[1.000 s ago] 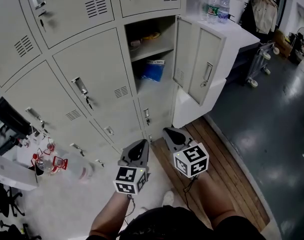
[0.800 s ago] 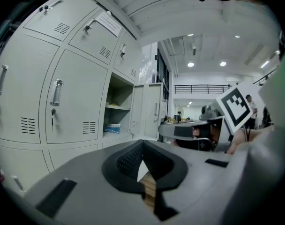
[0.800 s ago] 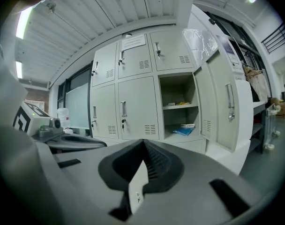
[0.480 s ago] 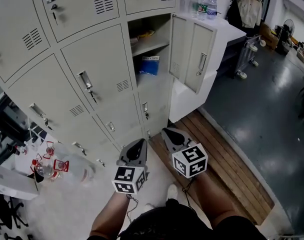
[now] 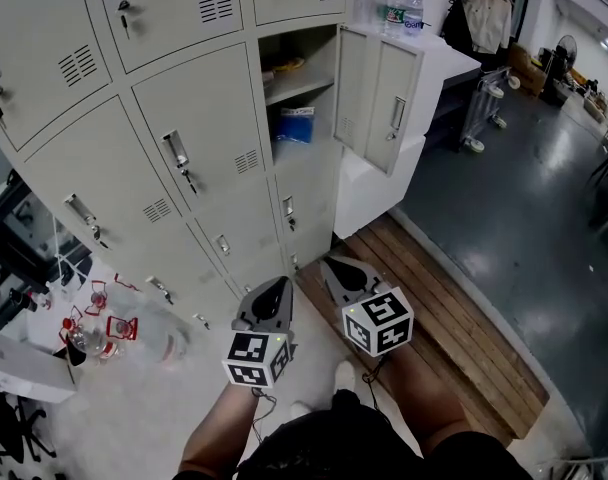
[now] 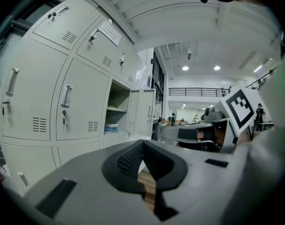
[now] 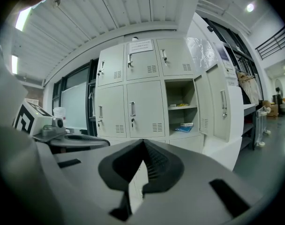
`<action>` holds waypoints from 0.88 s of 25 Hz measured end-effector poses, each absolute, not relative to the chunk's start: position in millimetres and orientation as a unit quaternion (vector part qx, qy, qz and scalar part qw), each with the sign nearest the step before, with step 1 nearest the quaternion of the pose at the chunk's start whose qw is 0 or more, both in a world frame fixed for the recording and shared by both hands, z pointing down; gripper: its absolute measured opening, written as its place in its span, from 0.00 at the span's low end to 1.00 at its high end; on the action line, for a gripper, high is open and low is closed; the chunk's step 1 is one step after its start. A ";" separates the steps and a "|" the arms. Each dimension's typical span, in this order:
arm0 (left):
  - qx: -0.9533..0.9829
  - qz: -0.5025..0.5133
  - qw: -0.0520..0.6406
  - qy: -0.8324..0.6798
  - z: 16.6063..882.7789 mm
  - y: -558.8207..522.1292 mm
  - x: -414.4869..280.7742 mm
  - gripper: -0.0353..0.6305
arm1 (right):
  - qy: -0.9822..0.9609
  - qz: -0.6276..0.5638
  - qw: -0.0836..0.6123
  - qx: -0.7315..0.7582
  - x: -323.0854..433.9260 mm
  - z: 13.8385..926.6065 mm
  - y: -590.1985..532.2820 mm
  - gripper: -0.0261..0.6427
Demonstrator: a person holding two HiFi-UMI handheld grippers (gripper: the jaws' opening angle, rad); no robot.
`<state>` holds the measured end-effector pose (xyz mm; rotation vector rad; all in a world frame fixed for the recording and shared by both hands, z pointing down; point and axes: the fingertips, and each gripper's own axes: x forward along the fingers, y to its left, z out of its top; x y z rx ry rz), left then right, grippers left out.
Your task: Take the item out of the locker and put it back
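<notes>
One grey locker [image 5: 302,118] stands with its door [image 5: 376,96] swung open. A blue packet [image 5: 295,125] lies on its lower shelf [image 7: 185,125] and a yellow item [image 5: 289,66] on the shelf above. My left gripper [image 5: 278,286] and right gripper [image 5: 334,265] hang side by side low in the head view, well short of the locker and pointing at it. Both are shut, jaws tip to tip, nothing between them. In the left gripper view the blue packet [image 6: 111,127] shows far off.
Closed locker doors [image 5: 199,158] fill the wall left of the open one. Water bottles [image 5: 399,8] stand on a white cabinet [image 5: 434,68] at the right. A wooden platform [image 5: 434,308] lies at the locker's foot. Red-and-clear things [image 5: 104,328] sit on the floor at left.
Both grippers and the person have moved back from the lockers; the open locker now sits higher and smaller in the head view. Both grippers stayed shut.
</notes>
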<state>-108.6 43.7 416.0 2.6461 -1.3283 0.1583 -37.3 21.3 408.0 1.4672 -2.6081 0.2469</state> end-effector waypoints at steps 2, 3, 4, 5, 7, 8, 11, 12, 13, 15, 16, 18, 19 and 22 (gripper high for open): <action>0.890 0.052 0.087 -0.445 415.7 48.8 -111.7 0.06 | -0.866 0.081 0.069 0.488 -40.3 408.3 26.4 0.04; 0.890 0.052 0.086 -0.445 416.0 51.5 -113.6 0.06 | -0.866 0.081 0.070 0.488 -42.3 408.5 29.1 0.04; 0.890 0.051 0.086 -0.445 416.2 54.0 -115.5 0.06 | -0.866 0.081 0.070 0.488 -44.4 408.4 31.8 0.04; 0.890 0.051 0.086 -0.445 416.0 56.2 -117.3 0.06 | -0.866 0.080 0.071 0.488 -46.4 407.8 34.3 0.04; 0.890 0.049 0.086 -0.445 414.3 59.1 -120.3 0.06 | -0.867 0.079 0.071 0.488 -49.6 405.8 37.7 0.04; 0.890 0.048 0.085 -0.446 413.4 59.9 -121.7 0.06 | -0.867 0.077 0.071 0.488 -50.9 404.8 38.7 0.04; 0.890 0.044 0.084 -0.446 411.6 62.1 -125.7 0.06 | -0.866 0.074 0.071 0.489 -54.7 402.2 41.2 0.04; 0.890 0.044 0.084 -0.445 411.4 63.4 -126.7 0.06 | -0.866 0.074 0.071 0.489 -55.9 401.6 42.5 0.04; 0.891 0.044 0.084 -0.445 411.2 64.9 -127.4 0.06 | -0.866 0.074 0.071 0.489 -57.0 401.0 44.1 0.04; 0.891 0.043 0.085 -0.444 410.9 67.8 -128.3 0.06 | -0.867 0.073 0.072 0.488 -59.2 400.3 47.4 0.04; 0.891 0.042 0.085 -0.443 410.7 68.6 -128.6 0.06 | -0.867 0.073 0.072 0.488 -60.0 400.2 48.4 0.04; 0.892 0.041 0.085 -0.442 410.7 68.1 -129.0 0.06 | -0.866 0.073 0.073 0.489 -60.9 400.6 48.4 0.04; 0.892 0.042 0.085 -0.442 411.3 67.4 -129.2 0.06 | -0.866 0.073 0.073 0.489 -61.1 401.2 47.8 0.04; 0.892 0.043 0.086 -0.442 413.8 65.7 -130.0 0.06 | -0.866 0.075 0.074 0.488 -61.7 403.7 46.2 0.04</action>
